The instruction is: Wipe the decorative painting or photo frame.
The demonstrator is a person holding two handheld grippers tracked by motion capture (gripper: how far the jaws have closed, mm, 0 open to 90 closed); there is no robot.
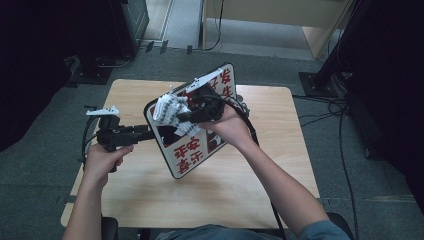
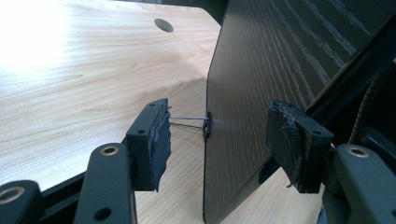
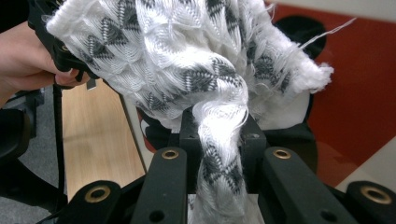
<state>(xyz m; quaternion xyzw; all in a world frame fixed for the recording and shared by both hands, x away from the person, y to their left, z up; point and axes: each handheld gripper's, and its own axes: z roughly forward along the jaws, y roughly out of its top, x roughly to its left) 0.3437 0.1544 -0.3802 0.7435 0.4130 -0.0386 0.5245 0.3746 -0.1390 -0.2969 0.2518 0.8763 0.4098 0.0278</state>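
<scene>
Right gripper view shows a white cloth [image 3: 187, 56] with grey triangle marks bunched up close to the camera, and a twisted strip of it is pinched tight between the two black jaws of the right gripper [image 3: 219, 140]. In the high view the cloth [image 1: 170, 107] sits on the face of a tilted sign board [image 1: 187, 152], which is white and black with red letters. The board stands on one edge on the wooden table [image 1: 240, 190], leaning up and away from the person. The right gripper [image 1: 192, 116] presses the cloth against the board. The left gripper [image 1: 142, 132] comes in from the left side of the board. In the left gripper view its jaws stand wide apart around the board's dark back edge [image 2: 243, 93], and the pads [image 2: 159, 140] do not touch it. A small metal clip [image 2: 205, 123] sits on that edge.
</scene>
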